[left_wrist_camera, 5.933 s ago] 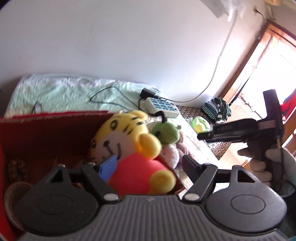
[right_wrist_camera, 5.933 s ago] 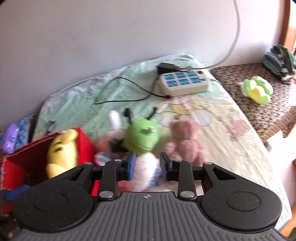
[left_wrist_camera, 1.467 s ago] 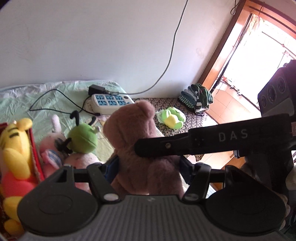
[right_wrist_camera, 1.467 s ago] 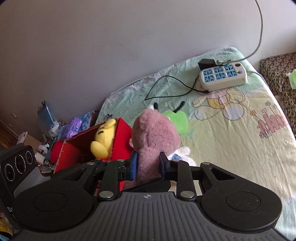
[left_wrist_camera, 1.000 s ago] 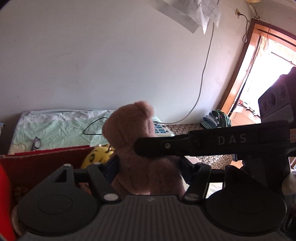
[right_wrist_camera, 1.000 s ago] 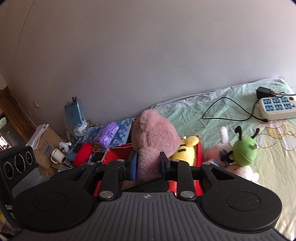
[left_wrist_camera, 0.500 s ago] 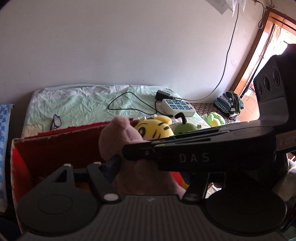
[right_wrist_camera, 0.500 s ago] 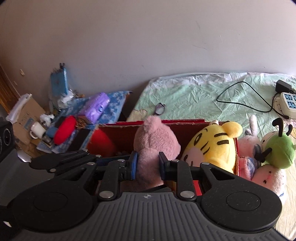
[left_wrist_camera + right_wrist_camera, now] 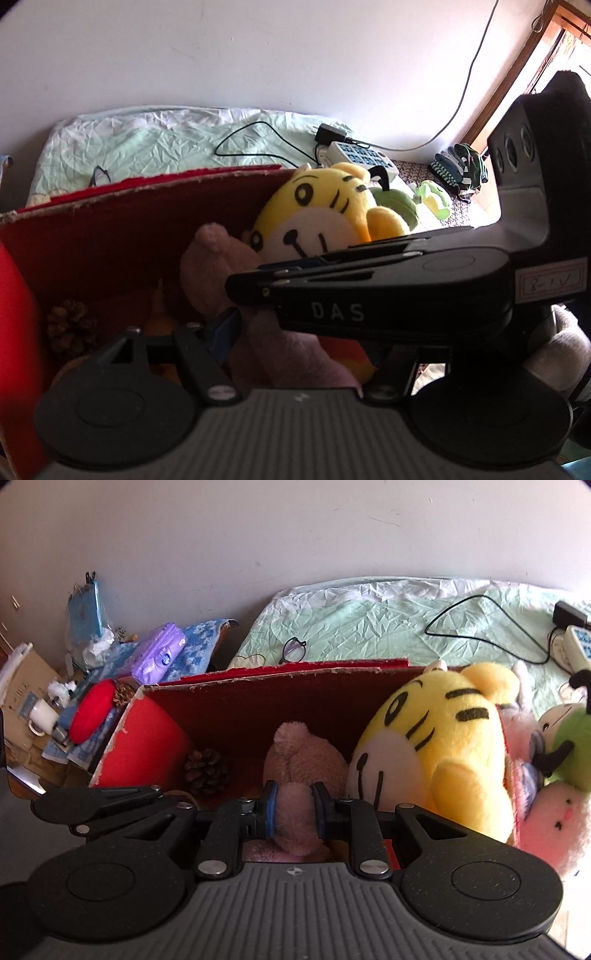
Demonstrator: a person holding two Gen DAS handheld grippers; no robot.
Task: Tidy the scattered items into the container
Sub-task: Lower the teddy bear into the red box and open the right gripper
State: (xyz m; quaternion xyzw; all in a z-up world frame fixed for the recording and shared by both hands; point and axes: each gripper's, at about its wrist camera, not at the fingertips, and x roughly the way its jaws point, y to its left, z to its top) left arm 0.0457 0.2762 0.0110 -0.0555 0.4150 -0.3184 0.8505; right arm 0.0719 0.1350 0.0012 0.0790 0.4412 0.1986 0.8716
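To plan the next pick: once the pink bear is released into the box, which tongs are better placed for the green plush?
Probably right. The green plush lies outside the red box on the right tongs' side; the left tongs sit farther left.

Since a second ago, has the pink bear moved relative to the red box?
Yes. The pink bear, gripped by the right gripper, went from above the red box rim down inside it, beside the yellow tiger.

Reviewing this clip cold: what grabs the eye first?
The yellow tiger plush fills the right end of the red box. Beside it, the right gripper pinches a pink bear low inside the box. More plush toys crowd outside the box's right wall.
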